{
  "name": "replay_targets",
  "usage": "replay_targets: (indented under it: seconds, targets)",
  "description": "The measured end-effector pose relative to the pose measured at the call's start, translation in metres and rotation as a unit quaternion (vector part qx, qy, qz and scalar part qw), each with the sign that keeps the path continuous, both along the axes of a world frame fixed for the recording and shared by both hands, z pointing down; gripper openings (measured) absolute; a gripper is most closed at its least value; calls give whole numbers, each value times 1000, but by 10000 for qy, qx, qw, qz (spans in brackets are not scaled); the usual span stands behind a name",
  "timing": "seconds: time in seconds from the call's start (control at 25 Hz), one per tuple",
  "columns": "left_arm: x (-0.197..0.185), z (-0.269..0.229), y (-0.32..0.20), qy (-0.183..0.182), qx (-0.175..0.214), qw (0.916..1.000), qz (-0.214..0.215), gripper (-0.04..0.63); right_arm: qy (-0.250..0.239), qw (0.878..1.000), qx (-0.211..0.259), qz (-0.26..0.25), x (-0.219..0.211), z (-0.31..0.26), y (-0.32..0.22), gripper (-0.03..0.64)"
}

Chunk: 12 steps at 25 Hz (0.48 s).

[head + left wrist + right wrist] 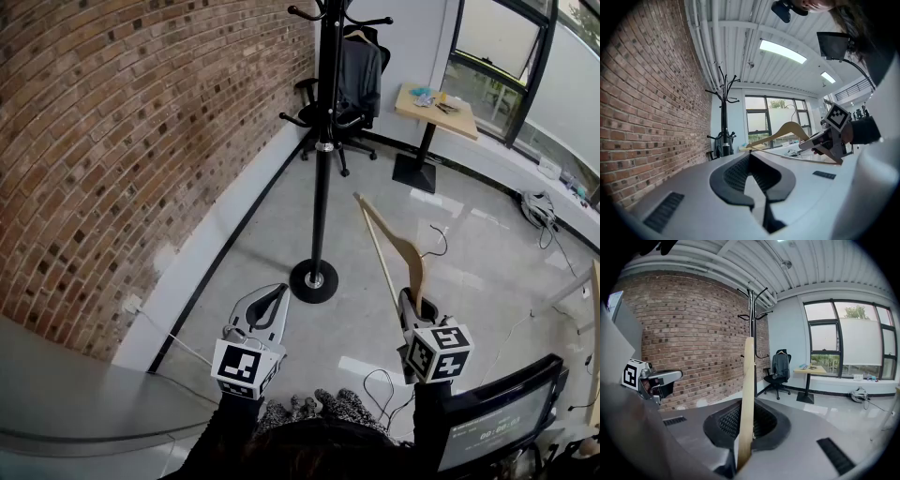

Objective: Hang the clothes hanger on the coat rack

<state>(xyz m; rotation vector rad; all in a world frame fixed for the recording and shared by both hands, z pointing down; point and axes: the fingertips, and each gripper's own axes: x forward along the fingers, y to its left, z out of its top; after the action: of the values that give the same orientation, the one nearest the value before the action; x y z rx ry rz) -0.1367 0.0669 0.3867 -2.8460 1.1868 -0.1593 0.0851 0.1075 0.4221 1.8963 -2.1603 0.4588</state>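
Note:
The black coat rack [322, 141] stands on a round base [313, 279] on the grey floor, straight ahead of me; its hooks show in the right gripper view [752, 301] and the left gripper view [723, 101]. My right gripper [417, 302] is shut on a wooden clothes hanger [389, 242], which sticks up and forward from the jaws, right of the pole. In the right gripper view the hanger [747, 390] stands edge-on between the pads. The left gripper [278, 292] is shut and holds nothing, low and just left of the rack's base.
A brick wall [112, 141] runs along the left. Behind the rack is an office chair with a dark jacket [356, 80], and a small wooden table [436, 105] by the windows. Cables [539, 211] lie on the floor at the right. A monitor [497, 422] is at the lower right.

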Motion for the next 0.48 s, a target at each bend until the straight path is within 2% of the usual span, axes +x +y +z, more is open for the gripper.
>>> replay_targets:
  seconds: [0.2, 0.48]
  targets:
    - [13, 10, -21, -51, -74, 9999, -85, 9, -26, 9999, -94, -137, 10, 12, -26, 18]
    - [46, 8, -70, -126, -45, 9992, -389, 9, -2, 9988, -130, -479, 41, 15, -90, 18]
